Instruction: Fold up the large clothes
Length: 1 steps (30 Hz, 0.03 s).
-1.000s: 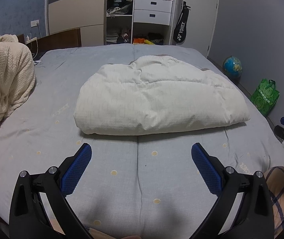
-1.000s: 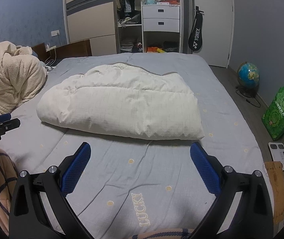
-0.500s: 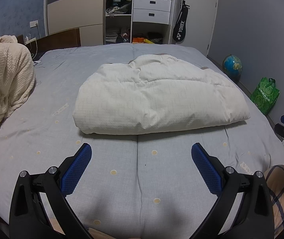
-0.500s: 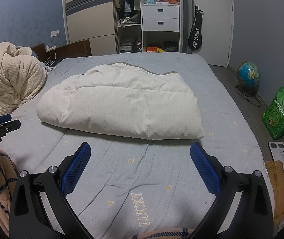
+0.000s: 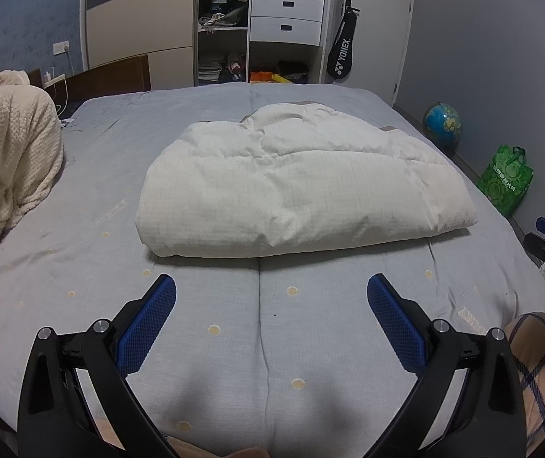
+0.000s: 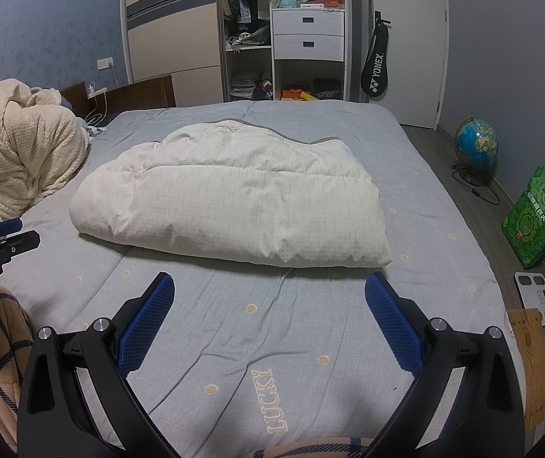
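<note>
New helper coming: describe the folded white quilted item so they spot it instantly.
On the grey dotted bedsheet, mid-bed, lies the folded white quilted duvet. Unlike the cream waffle-knit blanket heaped at the bed's left edge, it is smooth, flat and neatly folded.

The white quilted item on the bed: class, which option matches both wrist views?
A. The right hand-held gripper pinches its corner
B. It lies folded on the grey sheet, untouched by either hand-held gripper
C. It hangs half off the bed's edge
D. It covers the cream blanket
B: the white quilted item lies folded on the grey sheet, with the left hand-held gripper and right hand-held gripper open, short of it.
</note>
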Motion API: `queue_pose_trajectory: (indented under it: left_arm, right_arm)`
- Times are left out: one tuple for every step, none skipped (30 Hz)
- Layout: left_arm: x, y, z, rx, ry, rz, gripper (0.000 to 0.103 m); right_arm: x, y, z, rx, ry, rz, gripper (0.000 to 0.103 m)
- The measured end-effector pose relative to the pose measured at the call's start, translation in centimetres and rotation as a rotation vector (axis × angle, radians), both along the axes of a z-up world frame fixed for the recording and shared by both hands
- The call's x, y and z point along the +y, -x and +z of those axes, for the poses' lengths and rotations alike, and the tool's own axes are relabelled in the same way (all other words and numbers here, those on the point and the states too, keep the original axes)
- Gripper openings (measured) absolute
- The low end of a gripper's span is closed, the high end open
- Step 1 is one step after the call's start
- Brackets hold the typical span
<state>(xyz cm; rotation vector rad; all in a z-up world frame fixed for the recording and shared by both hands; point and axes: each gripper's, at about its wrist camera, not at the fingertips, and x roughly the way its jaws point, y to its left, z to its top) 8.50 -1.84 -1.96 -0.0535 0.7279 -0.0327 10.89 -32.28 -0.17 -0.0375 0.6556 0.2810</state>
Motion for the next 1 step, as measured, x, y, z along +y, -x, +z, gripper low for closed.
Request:
queue_pose_trajectory:
  left_arm:
    - [0.0, 0.01, -0.01, 0.0, 0.0, 0.0, 0.097]
  right_arm:
    - [-0.01, 0.01, 0.0, 0.0, 0.0, 0.0, 0.096]
